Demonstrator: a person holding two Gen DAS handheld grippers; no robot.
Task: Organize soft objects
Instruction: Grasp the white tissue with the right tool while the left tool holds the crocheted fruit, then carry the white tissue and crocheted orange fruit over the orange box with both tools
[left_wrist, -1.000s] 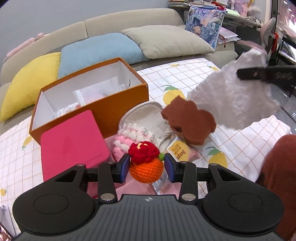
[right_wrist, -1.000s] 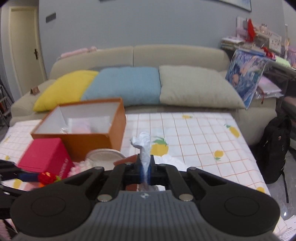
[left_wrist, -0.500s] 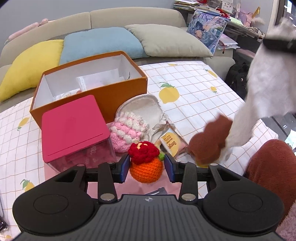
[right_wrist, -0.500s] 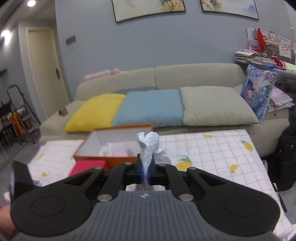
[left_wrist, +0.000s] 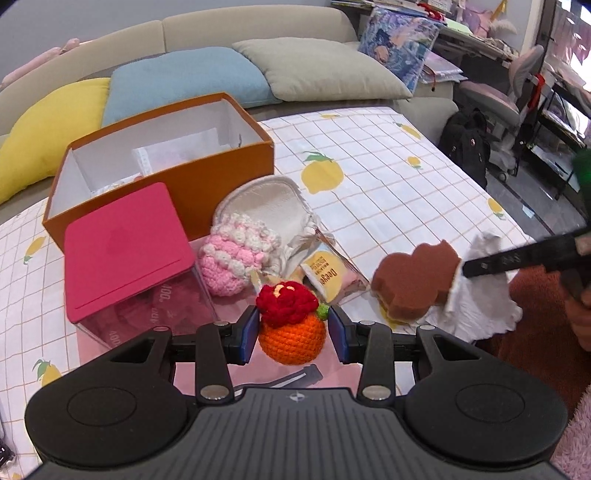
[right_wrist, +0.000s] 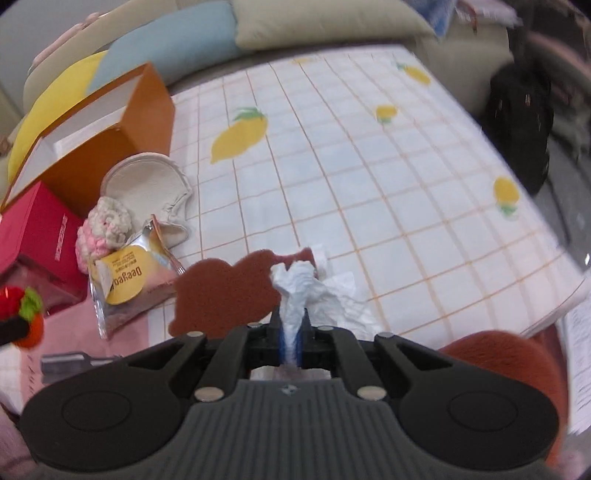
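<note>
My left gripper (left_wrist: 291, 334) is shut on a crocheted orange ball with a red flower top (left_wrist: 291, 321), held just above the table. My right gripper (right_wrist: 291, 326) is shut on a white tissue (right_wrist: 295, 291), low over the table next to a brown sponge (right_wrist: 221, 295). In the left wrist view the tissue (left_wrist: 480, 306) hangs from the right gripper (left_wrist: 517, 258) beside the sponge (left_wrist: 413, 284). A pink and white crocheted toy (left_wrist: 232, 258) and a cream pouch (left_wrist: 266, 203) lie in front of an open orange box (left_wrist: 166, 158).
A red-lidded clear box (left_wrist: 125, 251) stands at the left. A yellow snack packet (left_wrist: 328, 273) lies by the sponge. A sofa with yellow, blue and grey cushions (left_wrist: 184, 77) is behind the table. A black backpack (left_wrist: 465, 144) sits on the floor at right.
My right gripper has come down from high above the table, lowering the white tissue beside the brown sponge. My left gripper has kept hold of the orange ball and barely moved.
</note>
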